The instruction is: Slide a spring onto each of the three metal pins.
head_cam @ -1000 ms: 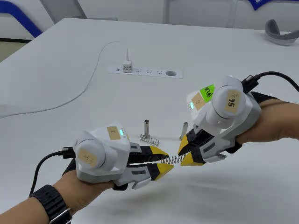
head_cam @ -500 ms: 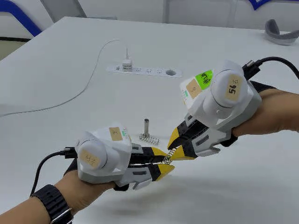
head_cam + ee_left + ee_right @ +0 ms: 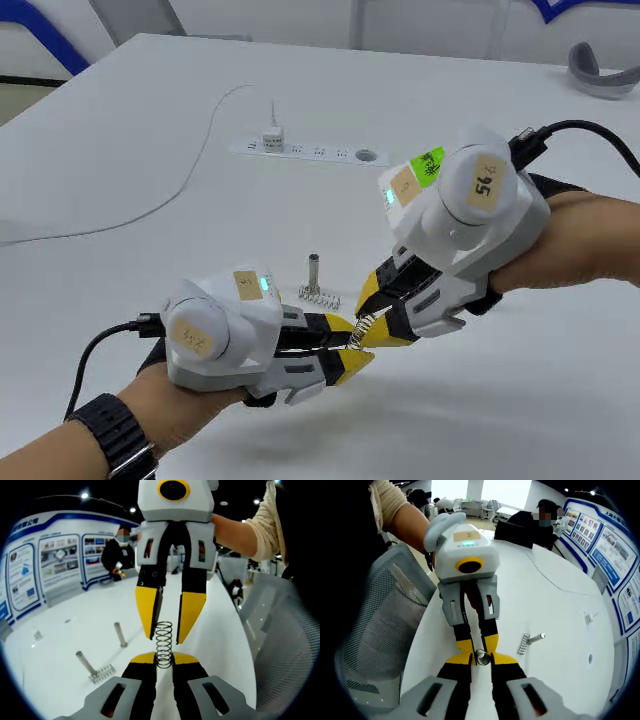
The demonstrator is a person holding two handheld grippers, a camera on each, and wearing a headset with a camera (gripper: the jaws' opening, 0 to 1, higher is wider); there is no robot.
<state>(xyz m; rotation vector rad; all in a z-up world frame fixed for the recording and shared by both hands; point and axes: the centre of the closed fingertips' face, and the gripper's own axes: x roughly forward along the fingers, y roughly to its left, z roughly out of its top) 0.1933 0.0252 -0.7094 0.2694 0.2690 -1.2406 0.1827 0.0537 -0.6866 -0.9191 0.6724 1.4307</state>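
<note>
A spring [image 3: 164, 642] is held in the left gripper [image 3: 164, 658], fingers closed on it. Its far end is straddled by the right gripper [image 3: 166, 636] — whether those fingers grip cannot be told.

The right gripper [image 3: 369, 319] is brought closer to the left gripper [image 3: 354, 341] and raised steeper; the spring [image 3: 358, 329] between them is shortened, and one pin [image 3: 120, 634] is now hidden in the head view

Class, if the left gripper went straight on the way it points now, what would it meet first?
The right gripper, facing it tip to tip: the spring held by the left gripper reaches in between the right one's jaws. Hardly any gap shows.
</note>
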